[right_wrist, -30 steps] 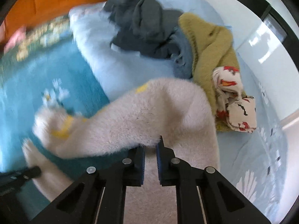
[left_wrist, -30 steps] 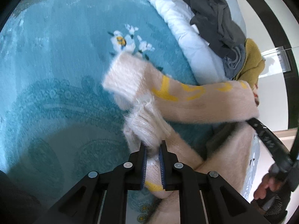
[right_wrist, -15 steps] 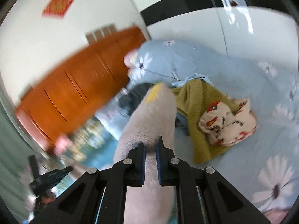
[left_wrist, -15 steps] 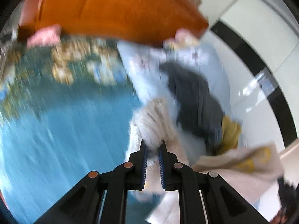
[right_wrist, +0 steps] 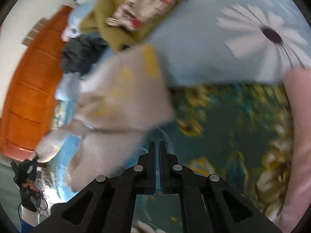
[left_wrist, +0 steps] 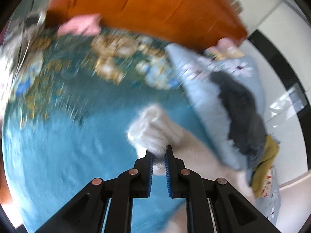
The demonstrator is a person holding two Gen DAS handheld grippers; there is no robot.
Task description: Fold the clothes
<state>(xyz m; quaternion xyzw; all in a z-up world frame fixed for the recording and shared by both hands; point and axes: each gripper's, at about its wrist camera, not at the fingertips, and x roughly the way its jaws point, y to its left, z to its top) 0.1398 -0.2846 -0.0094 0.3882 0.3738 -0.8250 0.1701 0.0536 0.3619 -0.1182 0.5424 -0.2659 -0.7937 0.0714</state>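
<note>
A fluffy cream sweater with yellow marks (left_wrist: 155,130) hangs in the air over the teal bed cover (left_wrist: 68,145). My left gripper (left_wrist: 158,152) is shut on a bunched edge of it. In the right wrist view the sweater (right_wrist: 120,97) billows to the left, and the left gripper (right_wrist: 29,165) holds its far corner at lower left. My right gripper (right_wrist: 157,145) is shut with the jaws pressed together; the sweater lies just to its left, and I see no cloth between the pads. Both views are blurred by motion.
A pile of dark grey (left_wrist: 241,112), olive (right_wrist: 101,19) and patterned (right_wrist: 136,13) clothes lies on a light blue floral quilt (right_wrist: 213,48). An orange wooden headboard (left_wrist: 147,9) stands behind the bed. A pink cloth (right_wrist: 299,136) is at the right.
The right gripper has swung away and the sweater has slipped out of its pads; it now looks down at the bed cover. The left gripper keeps its hold, still lifted.
</note>
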